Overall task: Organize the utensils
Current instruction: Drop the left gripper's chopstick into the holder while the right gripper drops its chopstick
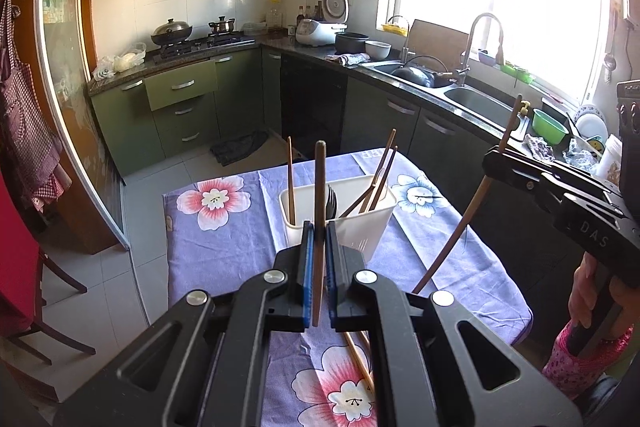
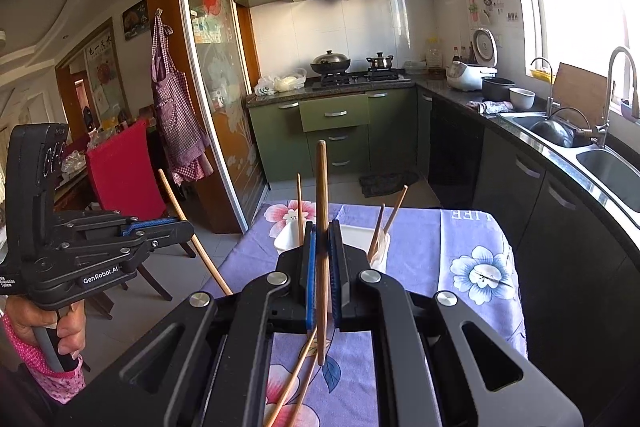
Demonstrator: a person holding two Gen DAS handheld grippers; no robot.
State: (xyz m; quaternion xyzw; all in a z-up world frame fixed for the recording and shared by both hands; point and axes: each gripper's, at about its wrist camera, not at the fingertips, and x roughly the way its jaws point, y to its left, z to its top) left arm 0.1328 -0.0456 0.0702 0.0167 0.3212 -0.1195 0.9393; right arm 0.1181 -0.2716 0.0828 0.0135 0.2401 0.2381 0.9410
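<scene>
My left gripper [image 1: 319, 227] is shut on a brown wooden chopstick [image 1: 319, 183] that it holds upright above the table, just in front of a white utensil holder [image 1: 372, 223]. The holder contains a black fork [image 1: 331, 203] and several chopsticks [image 1: 384, 171]. In the right wrist view my right gripper [image 2: 322, 227] is shut on another upright chopstick [image 2: 321, 183], with the holder [image 2: 360, 233] behind it. Each view also shows the other gripper from the side: the right gripper [image 1: 494, 161] and the left gripper [image 2: 180, 227], each clamped on its slanted stick. Two loose chopsticks [image 2: 292, 383] lie on the cloth below.
The table carries a purple floral cloth [image 1: 224, 235]. A red chair [image 2: 124, 175] stands to its left. A dark counter with a steel sink [image 1: 472, 99] runs along the right, close to the table edge. A person's hand [image 2: 68, 331] grips the left handle.
</scene>
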